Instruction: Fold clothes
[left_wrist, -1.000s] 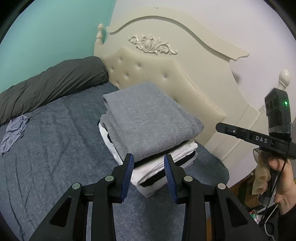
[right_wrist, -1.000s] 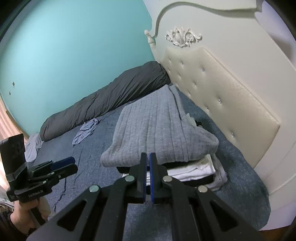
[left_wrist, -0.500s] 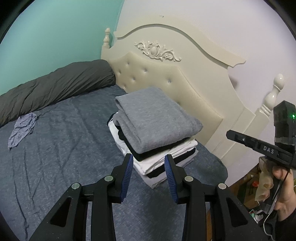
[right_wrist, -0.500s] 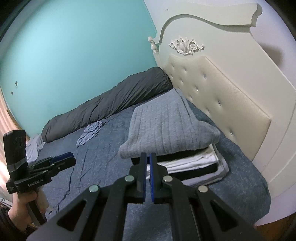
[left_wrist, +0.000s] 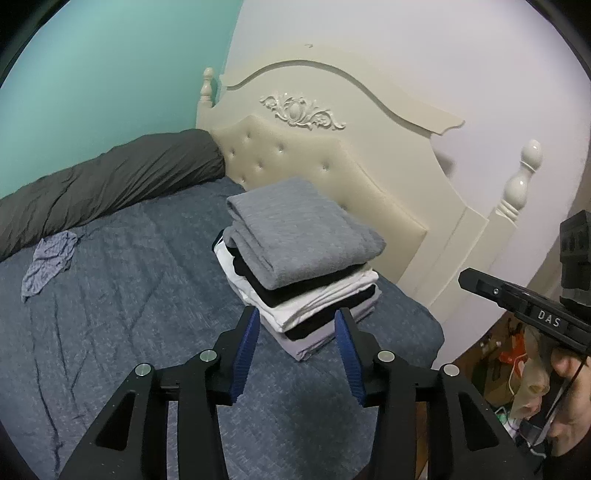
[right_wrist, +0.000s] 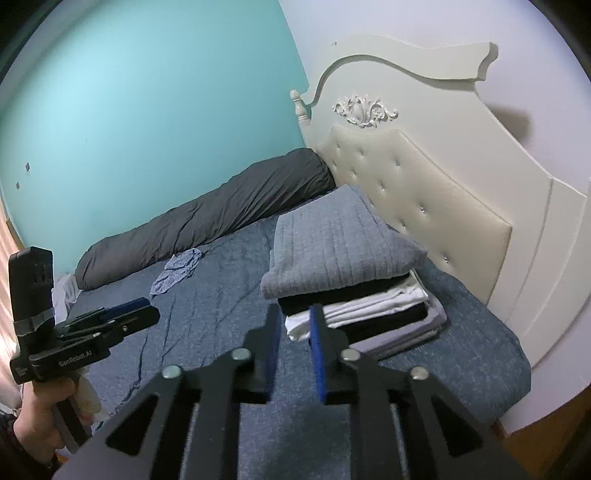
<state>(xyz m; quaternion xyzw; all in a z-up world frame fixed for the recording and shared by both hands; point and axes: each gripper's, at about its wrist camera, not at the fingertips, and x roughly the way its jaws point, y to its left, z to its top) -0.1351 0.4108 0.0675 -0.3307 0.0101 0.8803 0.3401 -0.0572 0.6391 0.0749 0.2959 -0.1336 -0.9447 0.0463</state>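
Blue bedding (left_wrist: 129, 314) carries a folded stack of clothes (left_wrist: 303, 266) near the headboard corner; a crumpled cloth (left_wrist: 50, 260) lies toward the far edge. Both the left gripper (left_wrist: 293, 347) and right gripper (right_wrist: 293, 347) hover empty, jaws apart. That cloth looks light and limp: pinch a hem.

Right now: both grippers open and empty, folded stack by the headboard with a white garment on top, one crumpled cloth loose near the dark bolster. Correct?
One error: the top of the folded stack is a grey garment, not white; white layers sit lower. The left wrist view shows it. The rest holds: left gripper and right gripper open and empty, crumpled cloth loose near the dark bolster.
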